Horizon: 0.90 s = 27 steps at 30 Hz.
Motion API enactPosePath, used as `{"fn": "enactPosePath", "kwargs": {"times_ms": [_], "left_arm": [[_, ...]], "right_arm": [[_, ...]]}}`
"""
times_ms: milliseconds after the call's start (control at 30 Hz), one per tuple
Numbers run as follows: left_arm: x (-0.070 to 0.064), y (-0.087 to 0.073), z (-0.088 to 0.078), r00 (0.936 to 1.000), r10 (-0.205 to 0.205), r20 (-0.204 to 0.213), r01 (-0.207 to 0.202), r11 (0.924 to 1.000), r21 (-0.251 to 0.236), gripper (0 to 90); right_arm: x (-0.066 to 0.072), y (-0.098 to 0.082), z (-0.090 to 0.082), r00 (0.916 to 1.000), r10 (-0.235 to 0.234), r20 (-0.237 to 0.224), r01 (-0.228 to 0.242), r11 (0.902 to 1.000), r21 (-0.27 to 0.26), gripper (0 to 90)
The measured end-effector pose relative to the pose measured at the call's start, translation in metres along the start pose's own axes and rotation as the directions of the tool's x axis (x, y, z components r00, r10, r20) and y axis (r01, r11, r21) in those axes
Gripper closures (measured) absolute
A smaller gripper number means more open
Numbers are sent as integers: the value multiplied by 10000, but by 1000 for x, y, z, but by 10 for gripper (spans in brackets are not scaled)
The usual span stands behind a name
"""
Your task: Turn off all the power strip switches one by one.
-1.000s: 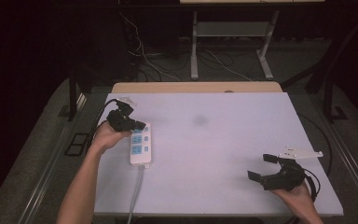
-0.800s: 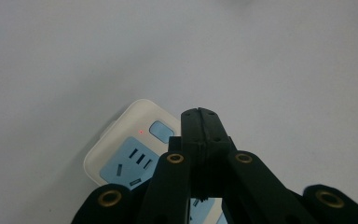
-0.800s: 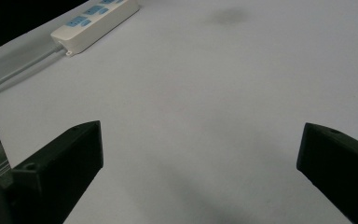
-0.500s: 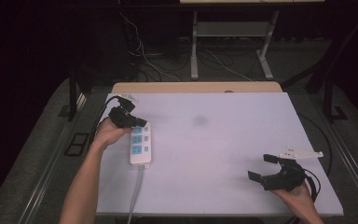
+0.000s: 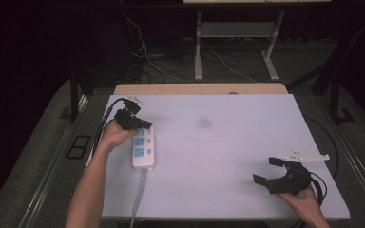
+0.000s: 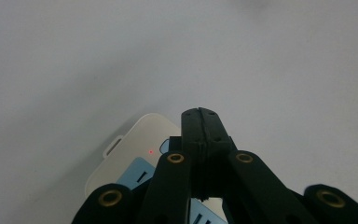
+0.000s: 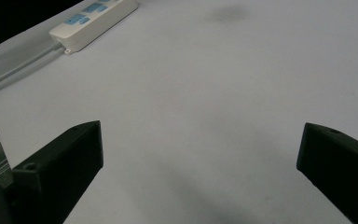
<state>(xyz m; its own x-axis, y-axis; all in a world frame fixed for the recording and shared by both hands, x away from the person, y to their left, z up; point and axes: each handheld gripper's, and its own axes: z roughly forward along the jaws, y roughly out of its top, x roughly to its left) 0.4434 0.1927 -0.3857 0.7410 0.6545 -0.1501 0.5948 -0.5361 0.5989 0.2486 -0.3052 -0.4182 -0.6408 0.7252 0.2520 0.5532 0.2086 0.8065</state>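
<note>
Pressing my left gripper (image 5: 134, 120) down over the far end of the power strip (image 5: 142, 147), I have its jaws drawn fully together, their tips meeting in one blunt point with nothing between them. In the left gripper view that point sits at the centre of the frame, just above the strip's rounded white end, where a tiny red light (image 6: 151, 151) glows beside the blue sockets. I judge the jaws are closed so they can act as a single finger, probably to work a switch at that end, though the switch itself is hidden under the jaws and I cannot tell whether they touch it.

The strip lies at the left of the high view, near the left edge of the white table (image 5: 218, 190), long axis running up and down the frame, with its grey cord (image 5: 138, 199) trailing off the bottom edge. My left hand (image 5: 111, 137) comes in from the lower left, which suits a reach along the strip's length.

My right gripper (image 5: 278, 175) sits at the lower right of the high view, well apart from the strip, its jaws spread wide and empty. In the right gripper view the two jaws stand at the lower corners with bare table between them, and the strip shows at the upper left. I take it this hand is simply parked out of the way, ready but not needed for the moment. A faint grey smudge (image 5: 203, 123) marks the tabletop near the middle.
</note>
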Motion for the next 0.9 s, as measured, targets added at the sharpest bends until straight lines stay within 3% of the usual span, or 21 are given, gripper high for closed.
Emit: {"fn": "enactPosePath", "kwargs": {"times_ms": [600, 900], "left_arm": [[8, -4, 12, 9992, -376, -124, 378, 9991, 166, 894], [6, -5, 19, 9996, -211, -198, 221, 9983, 546, 893]], "right_arm": [[0, 0, -1, 10000, -50, -7, 50, 10000, 62, 0], [-1, 0, -2, 10000, -37, 59, 36, 9999, 110, 0]]}}
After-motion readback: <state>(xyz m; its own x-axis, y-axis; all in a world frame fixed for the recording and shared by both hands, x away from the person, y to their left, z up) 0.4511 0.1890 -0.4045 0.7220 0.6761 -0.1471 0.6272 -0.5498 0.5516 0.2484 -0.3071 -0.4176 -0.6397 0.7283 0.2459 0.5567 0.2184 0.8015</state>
